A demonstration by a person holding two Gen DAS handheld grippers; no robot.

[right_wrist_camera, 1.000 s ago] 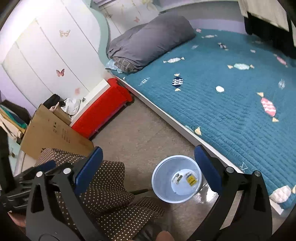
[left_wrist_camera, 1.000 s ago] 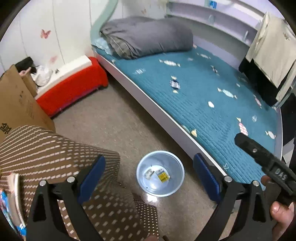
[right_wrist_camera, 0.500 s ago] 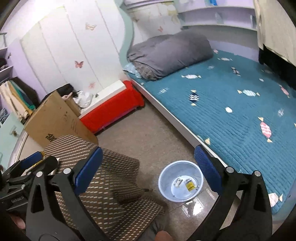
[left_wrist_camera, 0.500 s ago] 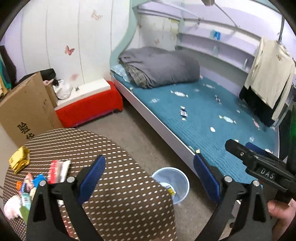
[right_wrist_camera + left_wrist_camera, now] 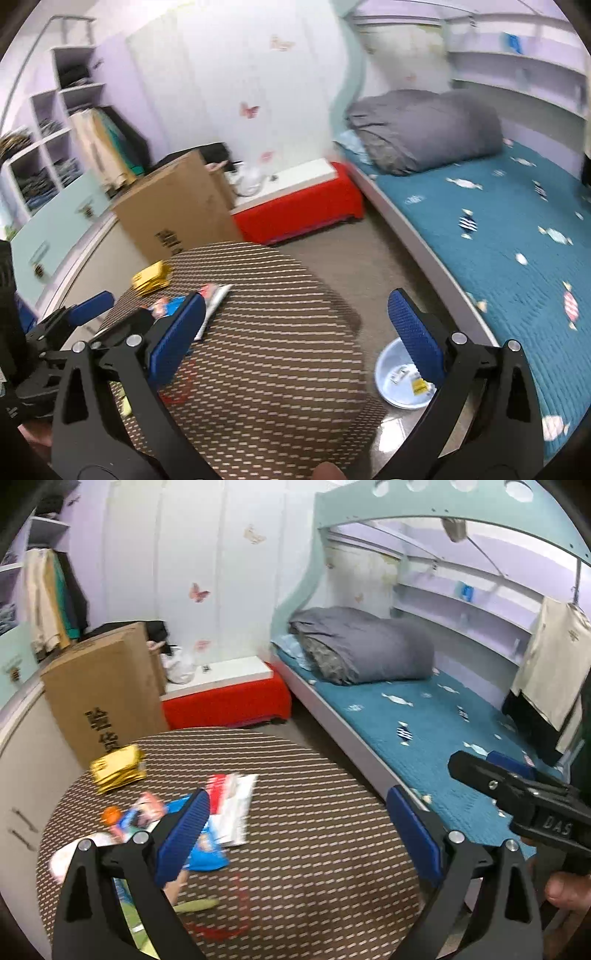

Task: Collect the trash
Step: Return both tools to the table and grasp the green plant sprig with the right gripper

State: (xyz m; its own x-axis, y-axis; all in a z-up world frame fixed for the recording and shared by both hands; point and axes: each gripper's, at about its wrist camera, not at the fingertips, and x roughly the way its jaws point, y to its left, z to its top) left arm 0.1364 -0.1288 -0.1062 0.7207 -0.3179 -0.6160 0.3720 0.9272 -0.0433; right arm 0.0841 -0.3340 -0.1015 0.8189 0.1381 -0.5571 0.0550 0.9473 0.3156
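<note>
Bedroom table [image 5: 314, 812] carries wrappers [image 5: 229, 805] at 10 o'clock; I hold both grippers wide, empty, ready for pickup.

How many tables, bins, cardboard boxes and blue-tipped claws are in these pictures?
table: 1
bin: 1
cardboard box: 1
claws: 2, the left gripper and the right gripper, both open
Total: 5
</note>
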